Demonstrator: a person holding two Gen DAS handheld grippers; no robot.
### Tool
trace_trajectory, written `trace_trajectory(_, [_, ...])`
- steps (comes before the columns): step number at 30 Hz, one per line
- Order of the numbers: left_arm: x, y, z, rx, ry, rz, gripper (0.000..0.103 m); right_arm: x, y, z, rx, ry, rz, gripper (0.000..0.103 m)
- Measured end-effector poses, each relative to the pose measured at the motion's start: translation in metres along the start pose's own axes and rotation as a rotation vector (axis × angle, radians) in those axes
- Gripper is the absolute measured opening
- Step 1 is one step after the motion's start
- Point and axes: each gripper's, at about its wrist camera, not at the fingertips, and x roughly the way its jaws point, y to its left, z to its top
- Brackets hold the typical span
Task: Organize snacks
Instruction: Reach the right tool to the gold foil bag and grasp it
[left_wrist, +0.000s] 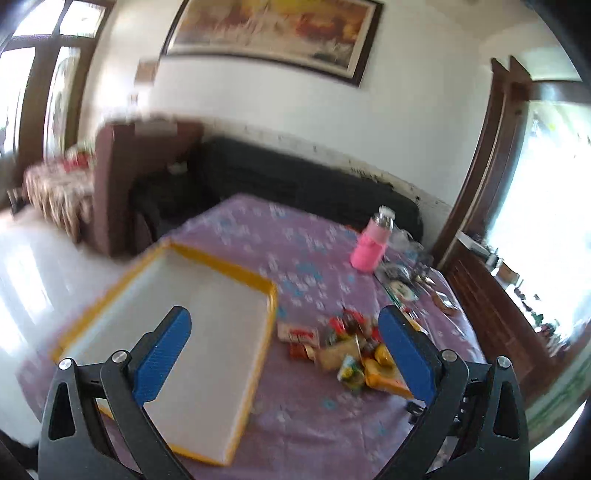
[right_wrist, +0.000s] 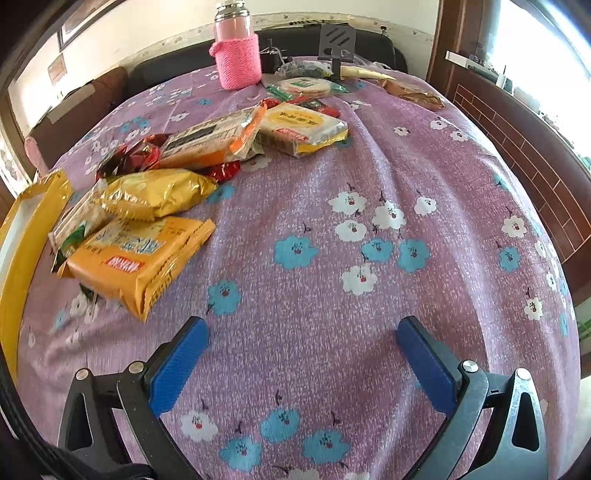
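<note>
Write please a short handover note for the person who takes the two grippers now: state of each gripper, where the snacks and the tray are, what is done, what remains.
Left gripper: open, holds nothing, above the yellow-rimmed tray.
Right gripper: open, holds nothing, over bare purple tablecloth.
Tray: its white inside shows no snacks.
Snacks: all on the cloth beside the tray. Nearest are the orange packet and the gold packet; further back lie the long orange-edged packet and the yellow packet.
The pink bottle stands at the far edge, with some wrappers near it.
Done: nothing placed yet.
Left: move every snack into the tray.
</note>
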Motion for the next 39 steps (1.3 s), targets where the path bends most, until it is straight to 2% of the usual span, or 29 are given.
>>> trace_trajectory(3, [0.015, 0.002, -0.013, 0.032, 0.041, 0.033, 0.102, -0.003, 0.001, -0.004, -0.026, -0.002, 0.011, 0.103])
trace_trajectory(4, [0.020, 0.000, -0.019, 0.057, 0.055, 0.037, 0.102, -0.005, 0.000, -0.004, -0.033, 0.010, 0.009, 0.099])
trace_trajectory(5, [0.023, -0.002, -0.023, 0.071, 0.064, 0.034, 0.102, -0.009, -0.001, -0.004, -0.028, 0.012, 0.004, 0.089])
trace_trajectory(7, [0.029, -0.006, -0.032, 0.089, 0.093, 0.006, 0.102, -0.022, -0.005, 0.000, -0.012, -0.034, 0.033, 0.084])
trace_trajectory(10, [0.035, -0.010, -0.038, 0.081, 0.134, -0.027, 0.102, -0.042, -0.003, 0.015, -0.007, -0.113, 0.085, 0.083])
trace_trajectory(14, [0.038, -0.009, -0.043, 0.078, 0.161, -0.022, 0.102, -0.037, 0.005, 0.043, 0.010, -0.102, 0.188, 0.082])
trace_trajectory(16, [0.034, -0.006, -0.043, 0.070, 0.158, -0.017, 0.102, -0.024, 0.007, 0.059, 0.044, -0.086, 0.281, 0.082])
trace_trajectory(18, [0.031, -0.002, -0.043, 0.065, 0.153, -0.012, 0.102, -0.007, 0.008, 0.071, 0.094, -0.032, 0.427, 0.082])
trace_trajectory(21, [0.029, 0.003, -0.044, 0.060, 0.150, -0.004, 0.102, 0.013, 0.022, 0.074, 0.106, 0.035, 0.569, 0.081])
trace_trajectory(22, [0.029, 0.004, -0.044, 0.060, 0.150, -0.005, 0.102, 0.017, 0.031, 0.071, 0.089, 0.074, 0.614, 0.081])
trace_trajectory(24, [0.029, 0.007, -0.044, 0.066, 0.153, -0.005, 0.102, 0.009, 0.048, 0.063, 0.032, 0.099, 0.703, 0.080])
trace_trajectory(26, [0.029, 0.010, -0.045, 0.068, 0.156, -0.002, 0.102, -0.005, 0.071, 0.047, -0.044, 0.189, 0.924, 0.080])
trace_trajectory(27, [0.029, 0.011, -0.045, 0.065, 0.158, -0.003, 0.102, -0.016, 0.082, 0.039, -0.095, 0.212, 0.986, 0.079])
trace_trajectory(28, [0.031, 0.013, -0.046, 0.061, 0.161, -0.008, 0.102, -0.030, 0.090, 0.031, -0.156, 0.199, 1.004, 0.078])
trace_trajectory(30, [0.034, 0.014, -0.050, 0.056, 0.177, -0.018, 0.102, -0.049, 0.096, 0.026, -0.204, 0.134, 0.941, 0.079])
trace_trajectory(34, [0.041, 0.006, -0.060, 0.075, 0.226, -0.051, 0.102, -0.062, 0.091, 0.034, -0.201, -0.020, 0.600, 0.080])
trace_trajectory(39, [0.043, -0.012, -0.071, 0.142, 0.252, -0.073, 0.102, -0.040, 0.097, 0.050, -0.154, -0.025, 0.418, 0.081])
